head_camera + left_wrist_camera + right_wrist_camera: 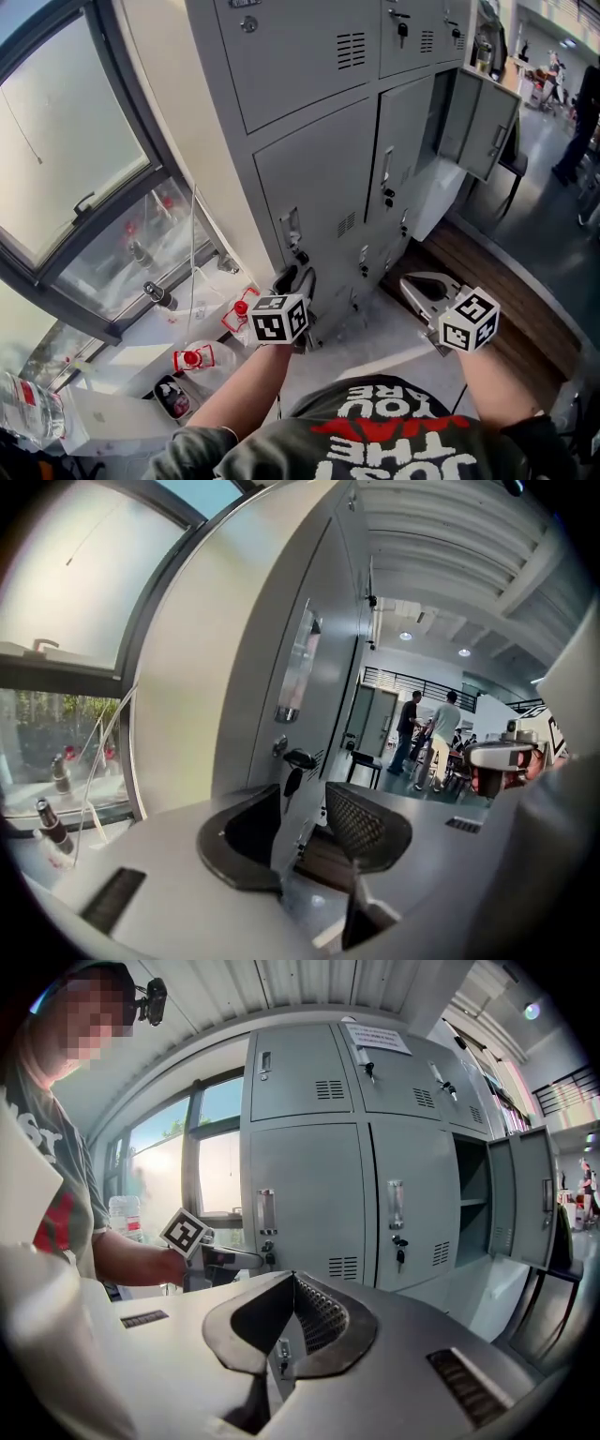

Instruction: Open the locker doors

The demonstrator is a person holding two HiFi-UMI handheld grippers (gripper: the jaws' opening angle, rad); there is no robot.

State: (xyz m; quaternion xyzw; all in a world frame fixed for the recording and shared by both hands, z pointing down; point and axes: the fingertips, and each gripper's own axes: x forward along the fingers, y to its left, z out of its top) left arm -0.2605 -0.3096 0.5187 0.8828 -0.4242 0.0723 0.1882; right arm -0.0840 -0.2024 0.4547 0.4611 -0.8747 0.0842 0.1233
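**Left tool** [300,803]: jaws spread wide, nothing pinched. I have it tipped slightly down along the face of the grey steel lower-left locker door [314,178]. Its tips are just short of the black-headed key [298,759] hanging in that door's lock. My reading is that the spread is there to take the key or the door's edge, so this door is the one in hand.

**Right tool** [286,1283]: jaw tips together, empty. It hangs back from the lockers, well apart from any door, and faces the same bank. I judge it parked to leave the left side room.

**Marker cubes** [279,319]: one on each tool, with black-and-white squares turned up toward the head camera.

**Grey metal locker bank** [309,56]: two tiers.
- Lower-left door: closed.
- Lower-middle door [405,141]: closed, key in its lock.
- Lower-right door [483,117]: swung open, with a shelf showing inside.
- Upper doors: closed.

I judge the task barely begun, with one door open and the rest to do.

**Surroundings:** a large window [66,141] on the left, with red-capped clear bottles [194,357] on the sill below it. People [427,733] stand far down the room.

**Risk, as I judge it:** the key is small, and spread jaws could slide past it along the smooth door.
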